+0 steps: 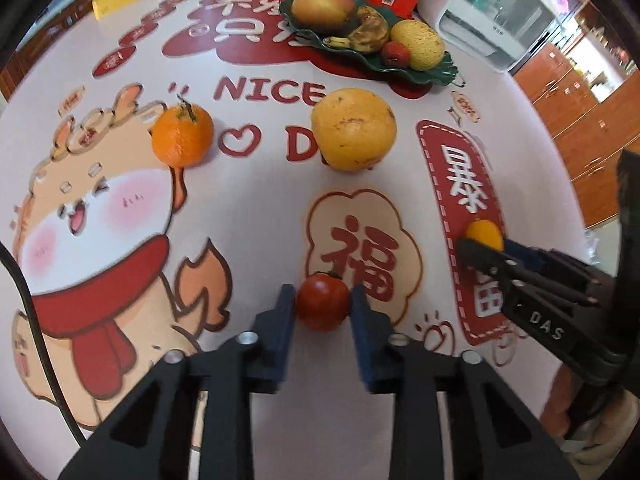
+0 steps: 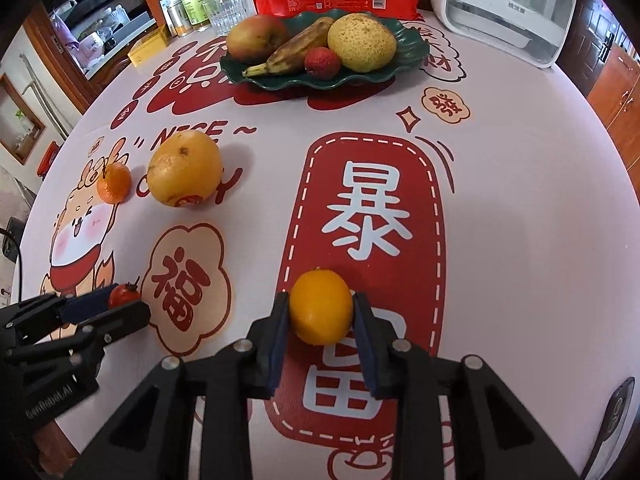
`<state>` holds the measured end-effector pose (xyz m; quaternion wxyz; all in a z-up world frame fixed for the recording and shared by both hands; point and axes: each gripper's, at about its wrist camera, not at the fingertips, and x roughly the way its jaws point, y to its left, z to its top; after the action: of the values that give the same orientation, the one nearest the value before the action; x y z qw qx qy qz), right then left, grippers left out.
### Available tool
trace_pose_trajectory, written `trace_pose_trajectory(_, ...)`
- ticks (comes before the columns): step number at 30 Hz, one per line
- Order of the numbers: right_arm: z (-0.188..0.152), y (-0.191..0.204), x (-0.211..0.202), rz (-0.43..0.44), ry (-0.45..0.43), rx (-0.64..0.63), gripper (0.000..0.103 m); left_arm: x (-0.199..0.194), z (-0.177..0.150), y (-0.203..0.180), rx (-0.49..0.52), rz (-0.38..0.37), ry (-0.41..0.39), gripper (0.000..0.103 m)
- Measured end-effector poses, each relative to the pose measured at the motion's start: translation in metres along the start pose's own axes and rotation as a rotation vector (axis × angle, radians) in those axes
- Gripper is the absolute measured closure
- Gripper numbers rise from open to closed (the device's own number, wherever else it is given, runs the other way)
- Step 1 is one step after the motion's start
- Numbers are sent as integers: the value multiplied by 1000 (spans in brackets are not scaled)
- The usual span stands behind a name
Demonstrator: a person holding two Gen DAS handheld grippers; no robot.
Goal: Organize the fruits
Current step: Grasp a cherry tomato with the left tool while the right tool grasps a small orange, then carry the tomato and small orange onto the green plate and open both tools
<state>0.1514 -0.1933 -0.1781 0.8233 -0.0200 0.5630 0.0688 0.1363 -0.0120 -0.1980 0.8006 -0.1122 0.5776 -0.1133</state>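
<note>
On the printed tablecloth [image 2: 500,184], the green plate [image 2: 408,46] at the far side held four fruits. Nearer you, a large yellow citrus [image 1: 354,128] sat beside a mandarin [image 1: 183,136]. Your right gripper [image 2: 321,307] was clamped on a small orange [image 2: 320,306], and your left gripper [image 1: 323,299] gripped a small tomato [image 1: 322,301].

A round table [image 2: 520,184] was covered by a white cloth printed with red cartoon motifs. Orange-brown wooden cabinets [image 1: 580,120] were seen beyond it, and a dark glass-fronted cupboard [image 2: 100,12] was lit by daylight.
</note>
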Motion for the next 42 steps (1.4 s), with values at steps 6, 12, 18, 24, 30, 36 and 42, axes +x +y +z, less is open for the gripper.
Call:
trace_pose_trajectory(6, -8, 1, -3, 9, -1, -9, 73, -2, -6, 6, -13, -15, -16, 79)
trace_pose_trajectory(12, -19, 4, -12, 25, 2, -22, 73, -11, -16, -2, 8, 24, -17, 80)
trace_pose_trajectory(18, -13, 9, -53, 67, -43, -58, 73, -47, -10, -20, 68, 76, -51, 80)
trace_pose_trajectory(24, 28, 12, -131, 87, -160, -123, 73, -111, 30, -50, 128, 104, -124, 80)
trace_pose_trajectory(30, 105, 13, -218, 104, -263, -168, 73, -181, 87, -91, 240, 146, -234, 80)
trace_pose_trajectory(36, 180, 13, -254, 71, -296, -192, 73, -214, 148, -117, 303, 188, -257, 80)
trace_pose_trajectory(42, 257, 5, -219, 7, -218, -156, 73, -205, 231, -116, 329, 225, -233, 80)
